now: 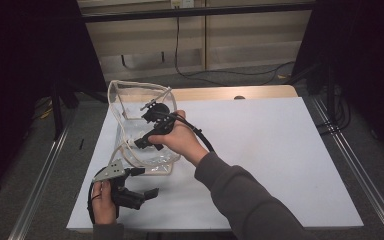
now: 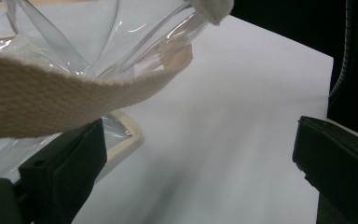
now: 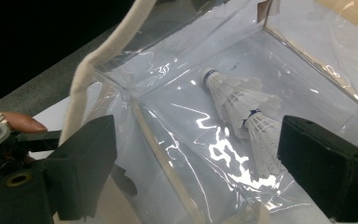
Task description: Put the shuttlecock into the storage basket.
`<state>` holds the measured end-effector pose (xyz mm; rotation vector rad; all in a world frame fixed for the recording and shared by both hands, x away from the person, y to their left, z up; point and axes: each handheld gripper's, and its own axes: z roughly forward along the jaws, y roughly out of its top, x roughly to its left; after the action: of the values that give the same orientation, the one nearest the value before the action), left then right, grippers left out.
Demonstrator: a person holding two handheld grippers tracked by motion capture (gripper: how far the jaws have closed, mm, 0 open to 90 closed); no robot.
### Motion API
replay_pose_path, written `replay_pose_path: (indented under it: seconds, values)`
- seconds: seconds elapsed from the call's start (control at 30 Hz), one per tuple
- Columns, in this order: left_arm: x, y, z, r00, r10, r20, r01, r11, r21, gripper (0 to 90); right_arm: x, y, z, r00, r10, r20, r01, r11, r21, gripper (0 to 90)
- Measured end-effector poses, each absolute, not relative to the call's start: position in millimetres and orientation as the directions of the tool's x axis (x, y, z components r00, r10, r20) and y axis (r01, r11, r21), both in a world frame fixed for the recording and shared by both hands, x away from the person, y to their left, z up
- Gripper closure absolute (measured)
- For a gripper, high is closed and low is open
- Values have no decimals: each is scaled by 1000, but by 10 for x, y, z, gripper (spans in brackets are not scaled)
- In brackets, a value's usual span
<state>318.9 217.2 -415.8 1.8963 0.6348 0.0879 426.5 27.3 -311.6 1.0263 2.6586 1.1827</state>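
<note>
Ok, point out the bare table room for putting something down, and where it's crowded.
Free: the white table right of the right hand, out to its far and right edges. Crowded: the left side, where the clear bag stands with shuttlecocks inside, and the left gripper sits near its front corner.

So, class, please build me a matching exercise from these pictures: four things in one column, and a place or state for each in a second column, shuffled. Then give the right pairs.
Things
1. shuttlecocks
2. clear bag
3. left tool
4. right tool

Places or states
A. open, near the table's front edge, beside the bag
B. lying inside the bag on its bottom
C. standing on the white table, mouth open upward
D. open, reaching down into the bag's mouth

Pairs: 1-B, 2-C, 3-A, 4-D
</note>
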Motion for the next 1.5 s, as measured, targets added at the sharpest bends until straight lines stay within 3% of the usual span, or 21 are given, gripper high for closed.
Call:
replay_pose_path:
  seconds: [0.53, 1.5]
  values:
    - [3158, 2190, -4150, 853, 470, -228, 386, -274, 881, 30, 4104, 135, -3010, -816, 538, 210, 502, 481, 719, 67]
    - [3166, 2141, -4170, 854, 470, -225, 392, -296, 871, 29, 3855, -556, -2966, -840, 494, 224, 463, 439, 770, 53]
